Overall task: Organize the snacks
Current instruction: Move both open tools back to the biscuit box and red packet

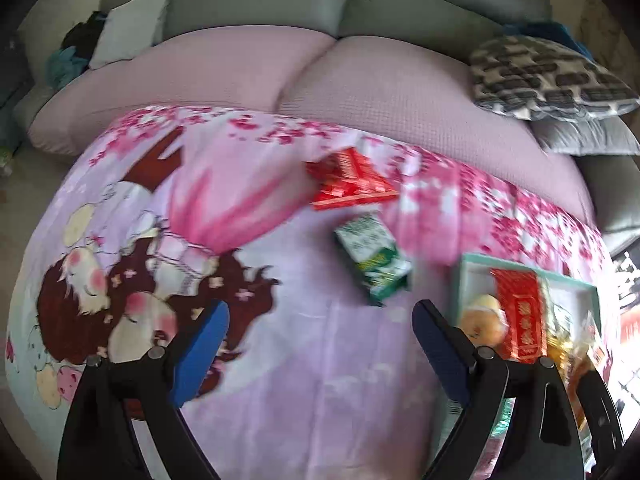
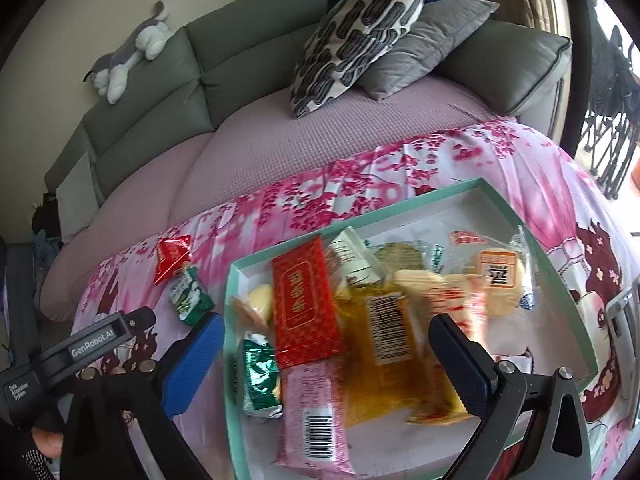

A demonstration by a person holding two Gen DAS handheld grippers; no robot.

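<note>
Most snacks already lie in the teal-rimmed tray near the right edge of the blanket-covered worktop; a green pack and a red pack remain outside, left of the tray. The left tool hovers spread and empty short of the green pack; the right tool hangs spread and empty over the tray.

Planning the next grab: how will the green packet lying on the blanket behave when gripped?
The green packet looks like a soft foil pouch, so it would probably crumple between the jaws. It seems light and lies flat on the blanket, so unlikely to roll.
</note>
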